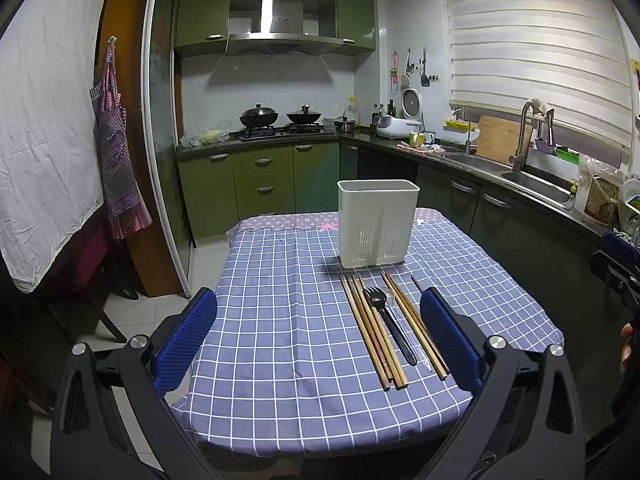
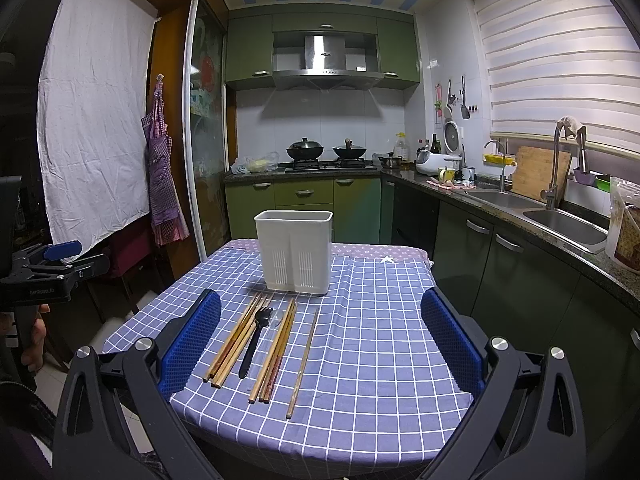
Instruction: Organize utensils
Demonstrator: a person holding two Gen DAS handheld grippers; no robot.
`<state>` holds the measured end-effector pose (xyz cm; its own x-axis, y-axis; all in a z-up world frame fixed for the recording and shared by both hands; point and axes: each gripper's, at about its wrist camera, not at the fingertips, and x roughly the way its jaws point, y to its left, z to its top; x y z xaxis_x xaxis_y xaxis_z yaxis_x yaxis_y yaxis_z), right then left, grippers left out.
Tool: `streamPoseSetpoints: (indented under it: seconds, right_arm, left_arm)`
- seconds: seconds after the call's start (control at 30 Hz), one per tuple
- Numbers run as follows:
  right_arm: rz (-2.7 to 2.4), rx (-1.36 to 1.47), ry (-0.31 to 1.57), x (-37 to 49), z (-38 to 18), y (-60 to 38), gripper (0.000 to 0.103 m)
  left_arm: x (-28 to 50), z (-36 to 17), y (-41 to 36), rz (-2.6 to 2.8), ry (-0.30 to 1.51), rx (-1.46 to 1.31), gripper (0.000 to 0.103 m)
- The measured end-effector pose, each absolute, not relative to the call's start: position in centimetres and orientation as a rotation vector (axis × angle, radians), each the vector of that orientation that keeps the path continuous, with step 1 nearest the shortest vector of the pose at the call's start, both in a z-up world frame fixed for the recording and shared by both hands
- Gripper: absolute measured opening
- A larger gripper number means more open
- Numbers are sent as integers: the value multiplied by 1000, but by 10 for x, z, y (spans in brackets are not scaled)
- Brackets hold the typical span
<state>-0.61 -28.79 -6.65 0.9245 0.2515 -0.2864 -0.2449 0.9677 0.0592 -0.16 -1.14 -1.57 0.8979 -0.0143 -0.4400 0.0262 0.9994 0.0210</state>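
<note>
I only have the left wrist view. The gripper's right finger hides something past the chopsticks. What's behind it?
Observer: One more chopstick. It lies alone on the tablecloth, apart from the other chopsticks, on their right in the right wrist view.
Operator: Is the right gripper holding anything?
Observer: No. The right gripper is open and empty, over the near part of the table.

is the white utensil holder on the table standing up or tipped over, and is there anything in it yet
Upright: the white utensil holder stands on its base, open rim up. Nothing pokes above the rim; its inside is hidden. The chopsticks and black fork lie on the tablecloth.
</note>
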Motion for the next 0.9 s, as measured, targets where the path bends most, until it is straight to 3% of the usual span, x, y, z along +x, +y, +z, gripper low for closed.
streamPoseSetpoints:
  seconds: [0.57, 0.9]
  right_arm:
    - [261, 30, 315, 0, -76, -288, 99]
    - [85, -100, 499, 80, -95, -290, 99]
  left_arm:
    - [4, -20, -13, -26, 475, 24, 97]
    - [87, -38, -32, -88, 715, 89, 97]
